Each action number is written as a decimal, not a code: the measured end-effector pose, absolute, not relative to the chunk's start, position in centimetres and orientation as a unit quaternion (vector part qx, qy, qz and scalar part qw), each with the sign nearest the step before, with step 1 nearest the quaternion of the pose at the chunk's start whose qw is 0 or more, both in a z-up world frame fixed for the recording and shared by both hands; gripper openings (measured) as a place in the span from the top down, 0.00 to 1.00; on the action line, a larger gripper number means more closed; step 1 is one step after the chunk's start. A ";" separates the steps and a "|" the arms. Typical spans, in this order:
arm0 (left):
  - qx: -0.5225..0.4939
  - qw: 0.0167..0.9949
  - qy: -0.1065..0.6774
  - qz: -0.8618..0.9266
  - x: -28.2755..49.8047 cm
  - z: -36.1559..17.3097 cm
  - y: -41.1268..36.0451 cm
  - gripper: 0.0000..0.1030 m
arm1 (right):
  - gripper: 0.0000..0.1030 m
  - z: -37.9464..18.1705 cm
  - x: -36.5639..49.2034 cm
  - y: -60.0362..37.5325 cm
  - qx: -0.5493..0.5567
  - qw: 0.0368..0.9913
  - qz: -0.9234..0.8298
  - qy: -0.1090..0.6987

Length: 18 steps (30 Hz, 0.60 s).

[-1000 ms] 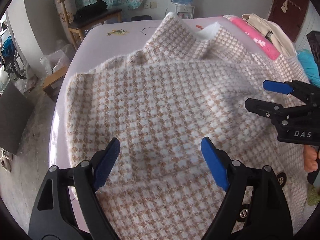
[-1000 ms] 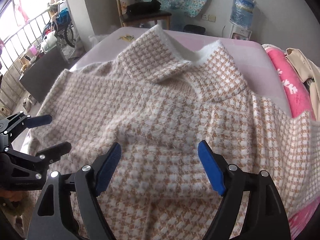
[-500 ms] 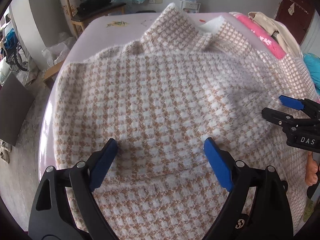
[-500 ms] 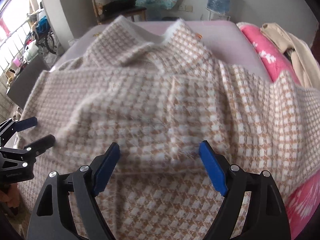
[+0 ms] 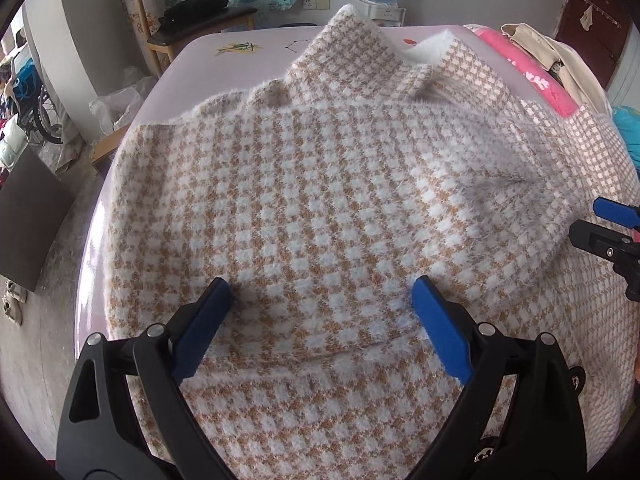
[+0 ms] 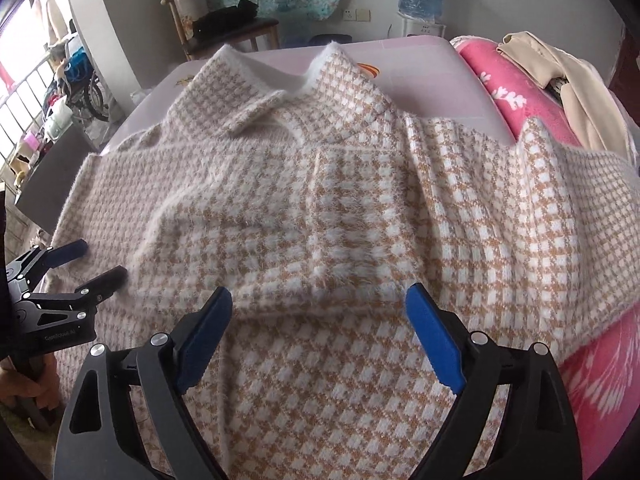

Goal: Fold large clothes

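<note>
Fuzzy tan-and-white checked sweater point(image 5: 320, 200) lies spread over the pale pink table point(image 5: 240, 46), collar toward the far edge, a folded layer ending in a crease near both tools. Left gripper point(image 5: 322, 300) and right gripper point(image 6: 316, 300) hang over the near part of the knit; the jaws of the 2 have just been opening and stand released, blue pads wide apart, cloth beneath them but nothing pinched.
</note>
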<state>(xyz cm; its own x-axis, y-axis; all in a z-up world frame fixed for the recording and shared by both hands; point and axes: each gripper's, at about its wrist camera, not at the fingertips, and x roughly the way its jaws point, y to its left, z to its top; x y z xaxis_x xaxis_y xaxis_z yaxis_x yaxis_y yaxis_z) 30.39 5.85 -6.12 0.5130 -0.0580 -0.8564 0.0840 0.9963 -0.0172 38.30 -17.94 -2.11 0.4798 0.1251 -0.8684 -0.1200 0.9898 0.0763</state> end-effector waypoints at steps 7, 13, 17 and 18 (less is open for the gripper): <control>0.013 0.869 0.493 -0.041 30.5 -6.2 5.8 0.13 | 0.16 -3.3 37.7 -18.2 0.007 0.852 0.066 0.519; 0.013 0.869 0.492 -0.040 30.6 -6.2 5.7 0.13 | 0.16 -4.6 37.6 -18.2 0.006 0.844 0.063 0.532; 0.013 0.869 0.493 -0.040 30.7 -6.2 5.7 0.12 | 0.16 -4.6 37.6 -18.3 0.005 0.845 0.065 0.531; 0.013 0.869 0.493 -0.040 30.7 -6.2 5.7 0.12 | 0.16 -4.6 37.7 -18.3 0.006 0.845 0.065 0.531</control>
<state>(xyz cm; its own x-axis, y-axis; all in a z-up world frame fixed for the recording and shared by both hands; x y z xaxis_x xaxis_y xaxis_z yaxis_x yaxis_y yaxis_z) 30.68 5.67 -6.22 0.5105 -0.0571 -0.8580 0.0826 0.9964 -0.0171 37.66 -18.30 -4.65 0.4268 0.1165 -0.8968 -0.1044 0.9914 0.0792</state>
